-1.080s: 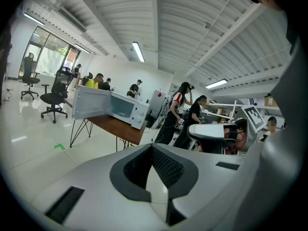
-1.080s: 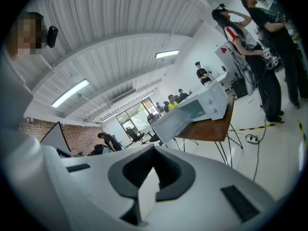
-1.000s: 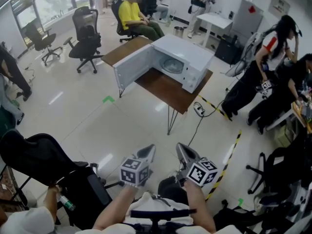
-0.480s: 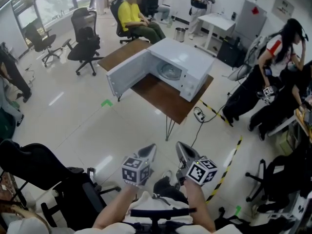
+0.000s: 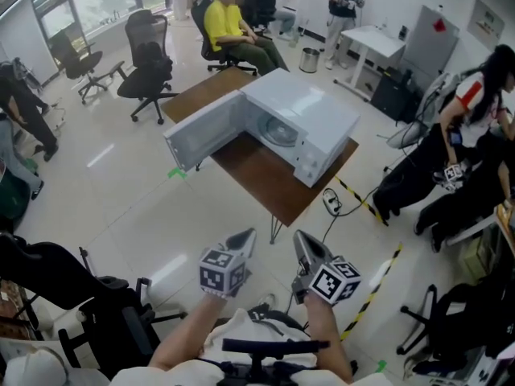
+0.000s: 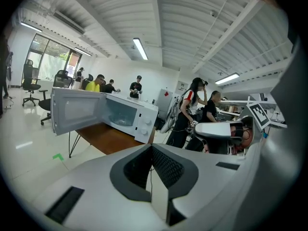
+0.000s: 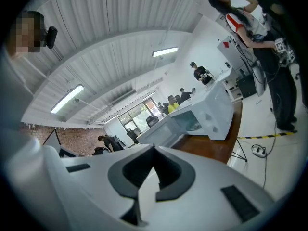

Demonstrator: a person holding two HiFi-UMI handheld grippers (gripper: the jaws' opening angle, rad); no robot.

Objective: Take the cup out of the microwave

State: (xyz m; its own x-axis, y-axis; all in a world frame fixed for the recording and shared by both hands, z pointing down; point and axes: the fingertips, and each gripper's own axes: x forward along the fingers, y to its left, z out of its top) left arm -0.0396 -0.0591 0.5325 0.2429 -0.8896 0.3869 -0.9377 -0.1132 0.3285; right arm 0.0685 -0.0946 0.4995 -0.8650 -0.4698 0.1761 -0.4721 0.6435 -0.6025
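A white microwave [image 5: 310, 127] stands on a brown table [image 5: 257, 167] across the floor, its door [image 5: 201, 131] swung wide open to the left. Inside I make out only the glass turntable; no cup shows. My left gripper [image 5: 246, 240] and right gripper [image 5: 301, 243] are held side by side low in the head view, well short of the table, both shut with nothing in them. The left gripper view shows the microwave [image 6: 137, 117] and open door [image 6: 77, 110] ahead beyond its closed jaws. The right gripper view shows the microwave [image 7: 211, 112] at mid right.
A power strip [image 5: 332, 202] and yellow-black floor tape [image 5: 378, 272] lie right of the table legs. A black chair [image 5: 72, 284] stands at my lower left. Seated and standing people and office chairs [image 5: 149, 63] ring the table at the back and right.
The microwave and table have come closer and sit lower in the head view. Both grippers moved forward toward them together and stayed shut.
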